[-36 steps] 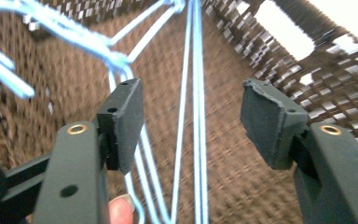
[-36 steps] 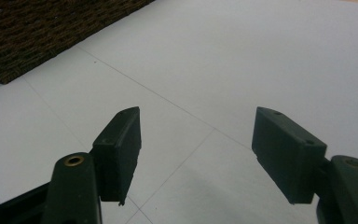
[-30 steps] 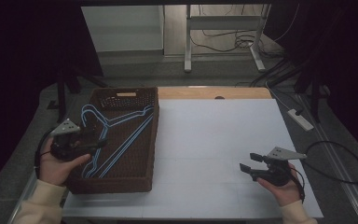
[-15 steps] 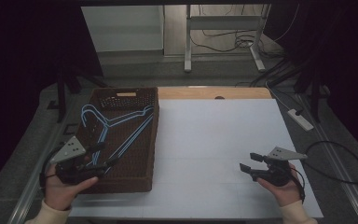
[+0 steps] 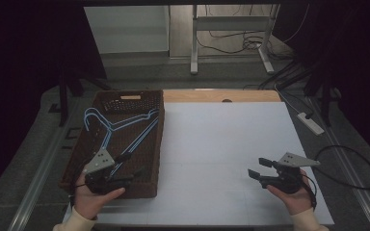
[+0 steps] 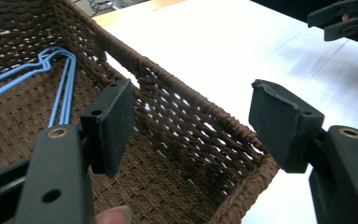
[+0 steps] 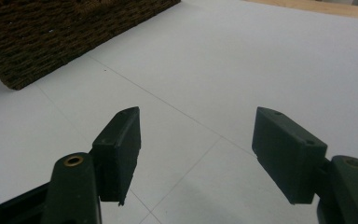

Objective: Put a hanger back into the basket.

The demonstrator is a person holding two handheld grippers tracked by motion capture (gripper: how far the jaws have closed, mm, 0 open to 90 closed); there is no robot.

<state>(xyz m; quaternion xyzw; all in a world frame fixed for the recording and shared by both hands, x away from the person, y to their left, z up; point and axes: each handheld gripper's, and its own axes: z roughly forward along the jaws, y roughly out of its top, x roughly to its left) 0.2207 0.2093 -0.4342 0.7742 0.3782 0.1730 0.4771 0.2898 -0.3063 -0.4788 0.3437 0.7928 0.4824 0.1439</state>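
Step, as judged: approach to a pick; nothing held. Left tool released, jaws wide, over near end of basket, at desk left. Right tool released, idle, near right. Hangers: thin blue wire, flat in basket. Next: advance left tool, close on wire.
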